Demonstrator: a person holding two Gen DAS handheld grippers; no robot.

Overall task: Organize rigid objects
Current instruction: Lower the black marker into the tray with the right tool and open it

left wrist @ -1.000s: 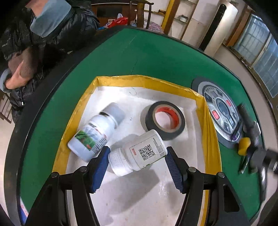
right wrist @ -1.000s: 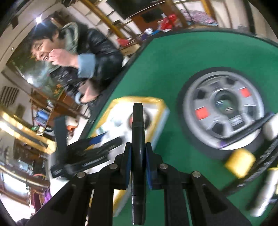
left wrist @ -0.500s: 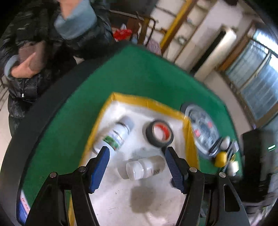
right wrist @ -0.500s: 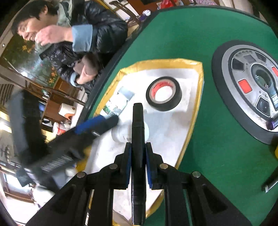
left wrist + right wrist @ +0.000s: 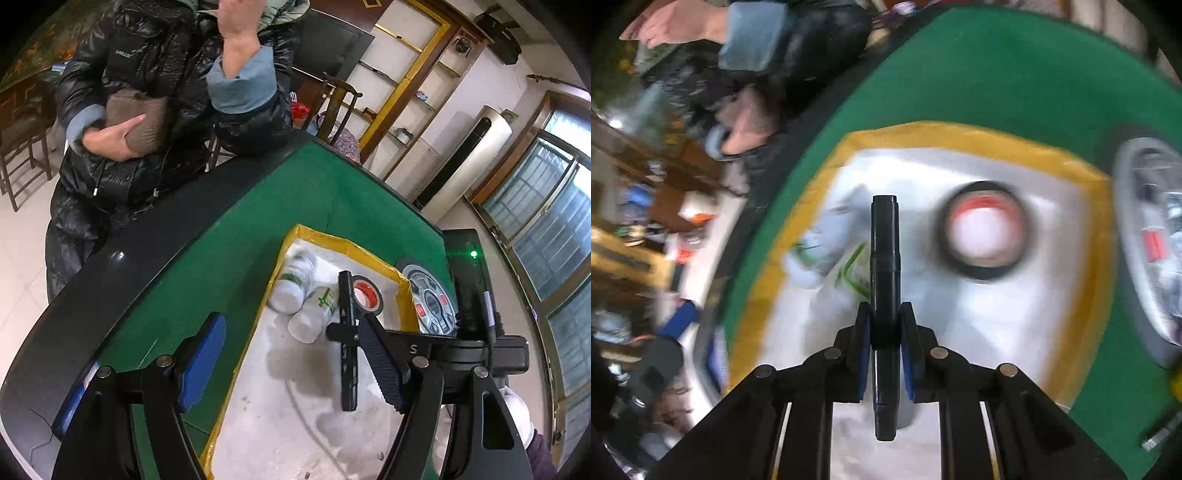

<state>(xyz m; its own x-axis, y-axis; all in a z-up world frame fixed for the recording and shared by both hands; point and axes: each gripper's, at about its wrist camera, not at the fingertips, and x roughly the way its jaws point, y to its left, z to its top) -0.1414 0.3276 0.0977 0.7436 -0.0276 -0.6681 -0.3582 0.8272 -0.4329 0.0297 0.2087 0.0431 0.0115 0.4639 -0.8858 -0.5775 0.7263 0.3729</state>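
A white tray with a yellow rim (image 5: 280, 258) lies on the green table. In it lie two white bottles (image 5: 295, 284) (image 5: 317, 314) and a black tape roll with a red core (image 5: 365, 295). My left gripper (image 5: 291, 363) is open and empty, raised over the tray's near left part. My right gripper (image 5: 884, 325) is shut on a black marker (image 5: 884, 258) and holds it over the tray, above the bottles (image 5: 827, 254); it shows in the left wrist view too (image 5: 347, 332). The tape roll (image 5: 986, 229) lies to the marker's right.
A round grey control panel (image 5: 430, 299) (image 5: 1145, 240) is set in the table right of the tray. A person in a black jacket (image 5: 166, 92) leans on the table's far left edge. A yellow object (image 5: 1176, 384) and a metal tool (image 5: 1160, 432) lie at the right.
My left gripper has let go of the bottle with the QR label, lifted and pulled back to the left. My right gripper has carried the marker over the tray, above the bottles.
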